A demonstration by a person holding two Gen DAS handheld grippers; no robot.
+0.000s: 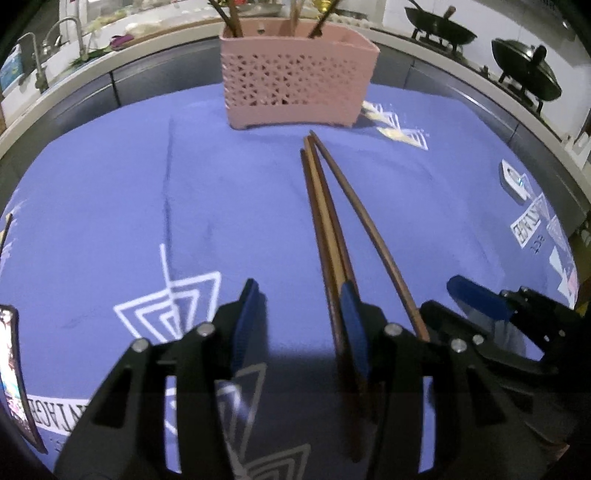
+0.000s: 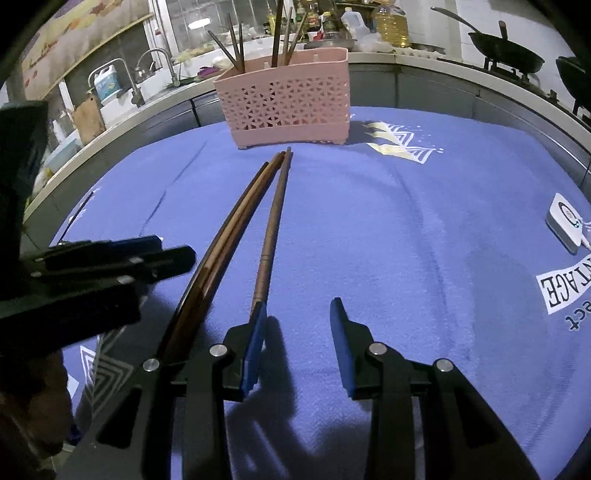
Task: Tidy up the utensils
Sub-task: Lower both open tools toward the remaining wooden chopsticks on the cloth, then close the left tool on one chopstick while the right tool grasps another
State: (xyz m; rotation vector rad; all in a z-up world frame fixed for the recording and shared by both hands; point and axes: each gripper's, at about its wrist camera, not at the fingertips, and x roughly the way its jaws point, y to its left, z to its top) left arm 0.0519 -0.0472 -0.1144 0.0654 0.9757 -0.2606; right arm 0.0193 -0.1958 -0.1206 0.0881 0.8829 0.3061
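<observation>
A pink perforated utensil holder (image 1: 295, 81) (image 2: 288, 103) stands at the far side of the blue cloth (image 1: 110, 184), with several chopsticks upright in it. Three brown chopsticks lie on the cloth, pointing at the holder: a close pair (image 1: 325, 221) (image 2: 229, 229) and a single one (image 1: 369, 229) (image 2: 273, 229). My left gripper (image 1: 301, 317) is open; the pair runs along the inner side of its right finger and under it. My right gripper (image 2: 299, 332) is open over bare cloth, and the single chopstick's near end disappears behind its left fingertip. Each gripper shows in the other's view (image 1: 476, 295) (image 2: 147, 254).
A small white device (image 1: 513, 181) (image 2: 565, 221) lies at the cloth's right edge, and a phone (image 1: 11, 369) at the left edge. Behind the table runs a counter with a sink and taps (image 2: 147, 70) on the left and woks (image 1: 439, 29) (image 2: 506, 48) on the right.
</observation>
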